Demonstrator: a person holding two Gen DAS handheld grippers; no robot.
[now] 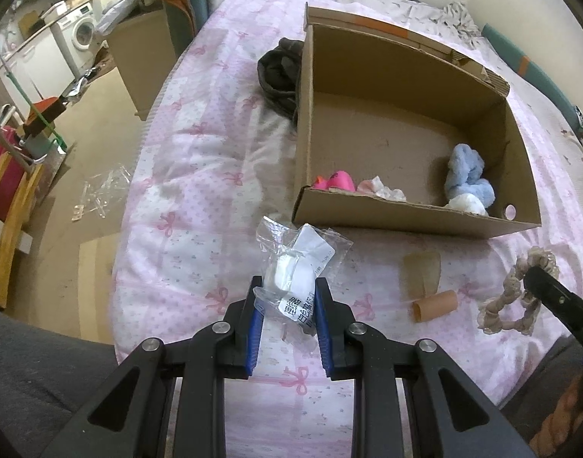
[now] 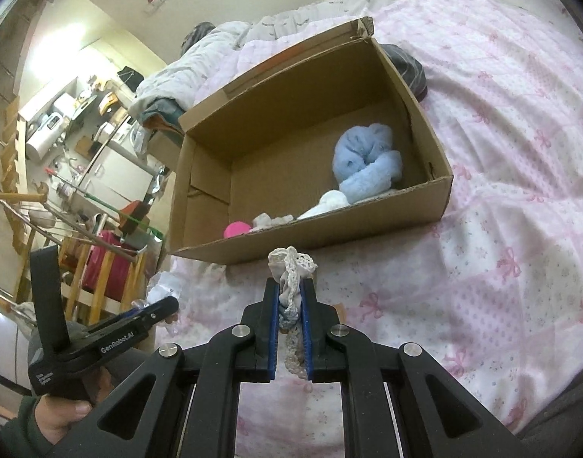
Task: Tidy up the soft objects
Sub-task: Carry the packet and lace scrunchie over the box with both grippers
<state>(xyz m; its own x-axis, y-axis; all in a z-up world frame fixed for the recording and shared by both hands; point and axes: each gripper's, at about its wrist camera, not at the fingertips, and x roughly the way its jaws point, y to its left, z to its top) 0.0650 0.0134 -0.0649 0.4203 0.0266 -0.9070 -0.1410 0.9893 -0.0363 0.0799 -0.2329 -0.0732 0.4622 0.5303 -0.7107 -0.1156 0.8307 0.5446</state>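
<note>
An open cardboard box (image 1: pixel 390 225) (image 2: pixel 440 198) lies on the pink bow-print bedspread (image 1: pixel 200 175). Inside it are a light blue fluffy cloth (image 1: pixel 467 175) (image 2: pixel 364 160), a white soft item (image 1: pixel 467 203) (image 2: pixel 331 201), a pale crumpled item (image 1: pixel 381 189) and a pink item (image 1: pixel 339 181) (image 2: pixel 235 229). My left gripper (image 1: pixel 287 286) is shut on a clear plastic packet with a white soft item (image 1: pixel 295 263), short of the box's near wall. My right gripper (image 2: pixel 290 286) is shut on a cream crocheted lace band (image 2: pixel 291 267) (image 1: pixel 512 297), also short of the box.
A dark garment (image 1: pixel 278 72) lies against the box's left wall. A cardboard tube (image 1: pixel 436 305) and a brown paper piece (image 1: pixel 421 267) lie on the bed. The bed edge drops to the floor at left, with a wooden cabinet (image 1: pixel 146 61) and a cluttered rack (image 1: pixel 9 175).
</note>
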